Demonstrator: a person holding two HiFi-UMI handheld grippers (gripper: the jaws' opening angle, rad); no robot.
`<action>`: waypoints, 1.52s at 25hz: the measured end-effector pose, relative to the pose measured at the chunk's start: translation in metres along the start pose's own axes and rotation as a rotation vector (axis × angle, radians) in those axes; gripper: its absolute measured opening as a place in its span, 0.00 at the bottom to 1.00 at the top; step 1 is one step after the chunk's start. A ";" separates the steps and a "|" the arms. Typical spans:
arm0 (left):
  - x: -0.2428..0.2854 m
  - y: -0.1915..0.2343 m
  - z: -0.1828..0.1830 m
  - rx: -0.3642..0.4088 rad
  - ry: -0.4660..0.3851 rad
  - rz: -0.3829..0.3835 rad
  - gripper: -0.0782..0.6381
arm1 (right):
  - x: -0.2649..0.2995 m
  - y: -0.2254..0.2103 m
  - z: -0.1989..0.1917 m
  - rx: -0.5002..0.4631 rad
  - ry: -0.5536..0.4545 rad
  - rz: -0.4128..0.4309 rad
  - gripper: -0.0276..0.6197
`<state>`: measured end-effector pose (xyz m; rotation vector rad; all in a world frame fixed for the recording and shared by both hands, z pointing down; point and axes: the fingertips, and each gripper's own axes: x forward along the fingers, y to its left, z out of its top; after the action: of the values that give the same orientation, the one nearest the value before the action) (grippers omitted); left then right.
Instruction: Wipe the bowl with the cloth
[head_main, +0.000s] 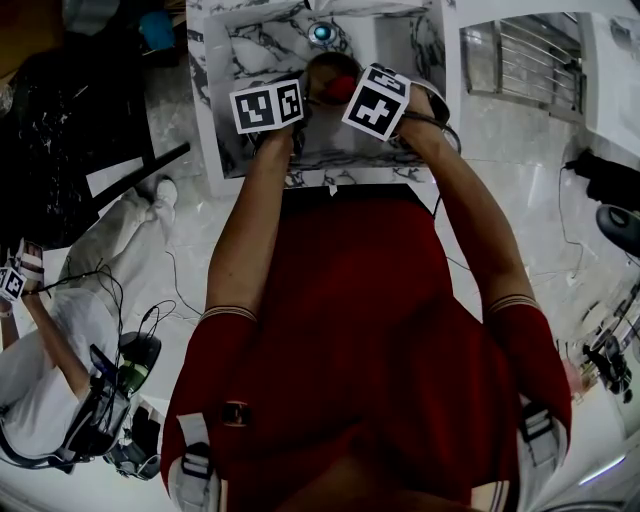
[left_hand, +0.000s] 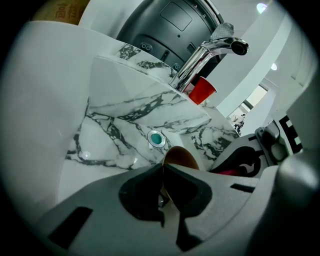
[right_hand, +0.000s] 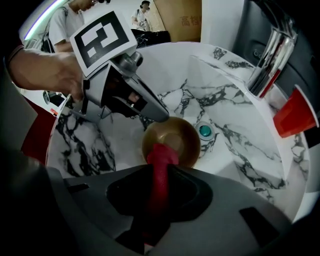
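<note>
Bowl (right_hand: 175, 132) in marble sink (right_hand: 240, 155), beside drain (right_hand: 204, 131). Left gripper (left_hand: 162, 167) pinched tight on bowl's rim. Right gripper (right_hand: 159, 172) clamped on red cloth (right_hand: 161, 152), with the cloth's tip poking into the bowl.

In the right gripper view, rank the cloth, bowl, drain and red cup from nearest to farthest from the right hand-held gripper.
1. Cloth, clamped between the jaws.
2. Bowl, just ahead, centre.
3. Drain, beyond the bowl, slightly right.
4. Red cup, far right.
</note>
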<state>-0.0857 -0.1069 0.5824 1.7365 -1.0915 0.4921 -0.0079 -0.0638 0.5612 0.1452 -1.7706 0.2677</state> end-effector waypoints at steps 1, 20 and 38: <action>0.000 0.000 0.000 -0.002 0.001 0.001 0.13 | 0.001 0.004 0.001 -0.006 -0.001 0.014 0.18; -0.001 0.000 -0.004 -0.031 0.002 -0.005 0.13 | 0.013 0.026 0.038 -0.066 -0.099 0.117 0.18; 0.001 0.002 -0.004 -0.032 0.006 -0.011 0.13 | 0.009 -0.021 0.056 0.054 -0.195 -0.080 0.18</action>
<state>-0.0864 -0.1037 0.5861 1.7115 -1.0792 0.4705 -0.0575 -0.0985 0.5614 0.2887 -1.9462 0.2508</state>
